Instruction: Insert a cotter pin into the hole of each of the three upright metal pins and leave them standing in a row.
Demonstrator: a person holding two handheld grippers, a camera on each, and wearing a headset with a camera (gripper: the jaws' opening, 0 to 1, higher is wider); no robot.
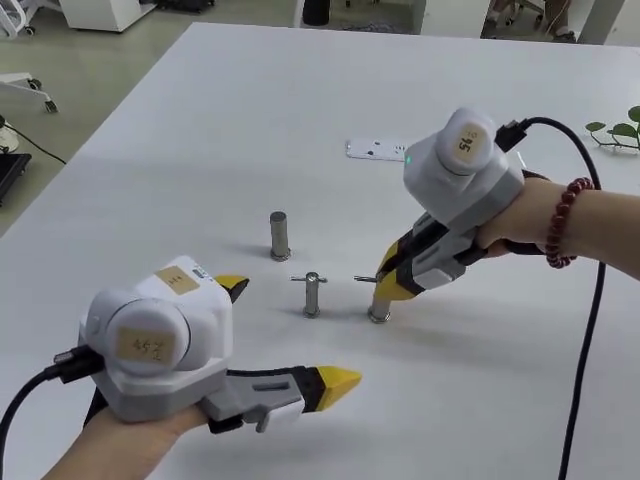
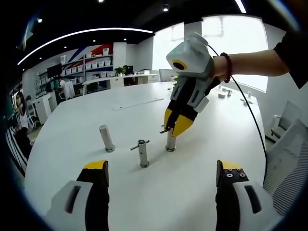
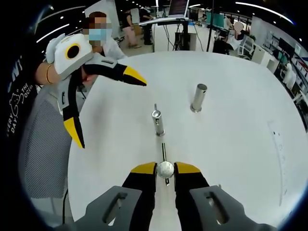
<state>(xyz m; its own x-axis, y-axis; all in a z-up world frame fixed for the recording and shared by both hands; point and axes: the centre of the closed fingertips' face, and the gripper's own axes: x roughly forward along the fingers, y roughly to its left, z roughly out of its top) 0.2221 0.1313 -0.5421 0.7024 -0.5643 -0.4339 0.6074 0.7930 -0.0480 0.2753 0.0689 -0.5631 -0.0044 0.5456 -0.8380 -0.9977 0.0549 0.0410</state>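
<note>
While the left gripper [image 1: 290, 334] hung spread wide nearest the person, the right gripper [image 1: 388, 283] sat pressed together atop the right pin [image 1: 379, 311], apparently pinching its cotter pin [image 1: 364, 279]. The middle pin [image 1: 312, 296] carried one too, and the far pin [image 1: 279, 236] stood upright beyond.

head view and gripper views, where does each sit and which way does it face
head view: on the person's head, facing forward and down at the table; own hands hold left gripper and right gripper.
left gripper view: on the left gripper, facing along its open jaws at three metal pins; right forearm shows.
right gripper view: on the right gripper, facing along its jaws at a cotter pin between them; torso shows.
shared: all show the pins; each gripper view shows the other gripper.
</note>
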